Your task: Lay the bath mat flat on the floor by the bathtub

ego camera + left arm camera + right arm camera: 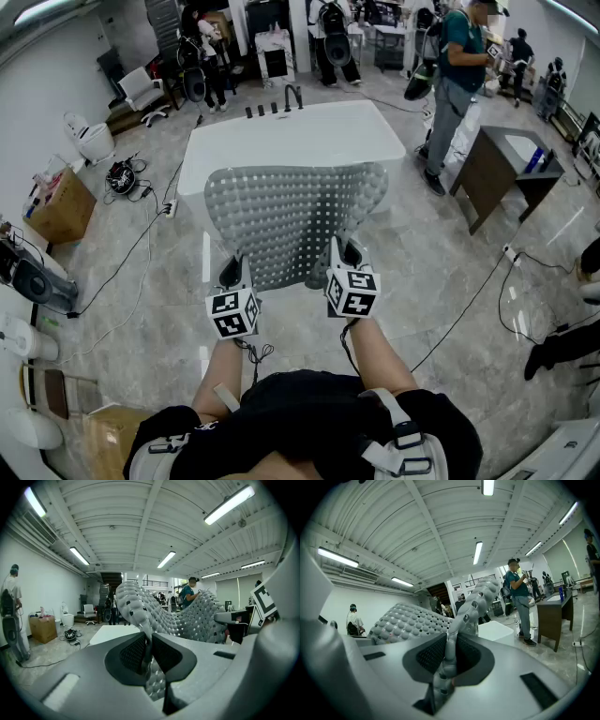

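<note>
**Status.** The left tool is closed on one near corner of the grey rubber bath mat, which is studded with bumps and punched with holes. In the left gripper view the tool has its pads almost together, with only the thin edge of the mat pinched between them. The right tool grips the other near corner the same way, and its own view shows the tool with the mat running up out of the narrow gap.

**Where the mat is.** It is held up and fans away from you toward the white rectangular bathtub. It is not yet down on the grey marbled tile floor. I cannot tell whether the far edge touches anything.

**Step in hand (judged).** Lower and spread the mat.

- Move the tools a little further apart first. The near edge between them looks slack and puckered beside the right tool, and that slack would land as a crease.
- Bring both tools down at the same rate so the far edge meets the floor first and lies parallel to the tub's near side.
- Then draw back gently toward yourself, so the soft, floppy sheet unrolls flat and does not fold under.
- Do not loosen either grip until the near corners rest on the floor.
- Watch the black cables on the floor to your left and land the mat clear of them.
</note>
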Demonstrator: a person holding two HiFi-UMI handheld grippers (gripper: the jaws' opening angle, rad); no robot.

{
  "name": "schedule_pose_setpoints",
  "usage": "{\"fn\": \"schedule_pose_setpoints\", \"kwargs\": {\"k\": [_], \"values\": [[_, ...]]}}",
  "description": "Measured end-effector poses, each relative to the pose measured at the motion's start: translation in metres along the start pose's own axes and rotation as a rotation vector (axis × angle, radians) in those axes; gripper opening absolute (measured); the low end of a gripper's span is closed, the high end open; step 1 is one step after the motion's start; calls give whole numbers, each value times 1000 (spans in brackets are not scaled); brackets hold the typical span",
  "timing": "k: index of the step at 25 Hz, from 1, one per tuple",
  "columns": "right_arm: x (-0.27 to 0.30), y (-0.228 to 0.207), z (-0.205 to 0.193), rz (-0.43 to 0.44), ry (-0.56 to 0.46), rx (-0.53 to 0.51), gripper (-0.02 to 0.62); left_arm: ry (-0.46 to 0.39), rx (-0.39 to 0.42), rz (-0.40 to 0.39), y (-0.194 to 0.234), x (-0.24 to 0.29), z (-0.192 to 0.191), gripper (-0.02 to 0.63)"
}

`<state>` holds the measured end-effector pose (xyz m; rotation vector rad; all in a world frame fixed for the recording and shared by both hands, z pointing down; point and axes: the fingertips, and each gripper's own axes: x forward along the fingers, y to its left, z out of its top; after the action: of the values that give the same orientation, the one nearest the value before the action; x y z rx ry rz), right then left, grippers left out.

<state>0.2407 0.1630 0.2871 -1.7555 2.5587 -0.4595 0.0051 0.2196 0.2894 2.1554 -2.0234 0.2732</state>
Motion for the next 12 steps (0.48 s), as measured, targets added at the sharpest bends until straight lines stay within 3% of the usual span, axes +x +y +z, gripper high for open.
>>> {"fn": "schedule_pose_setpoints", "kwargs": {"k": [12], "values": [[7, 0, -2, 5, 8, -33, 44, -7, -55, -2, 6, 4, -4, 40]]}}
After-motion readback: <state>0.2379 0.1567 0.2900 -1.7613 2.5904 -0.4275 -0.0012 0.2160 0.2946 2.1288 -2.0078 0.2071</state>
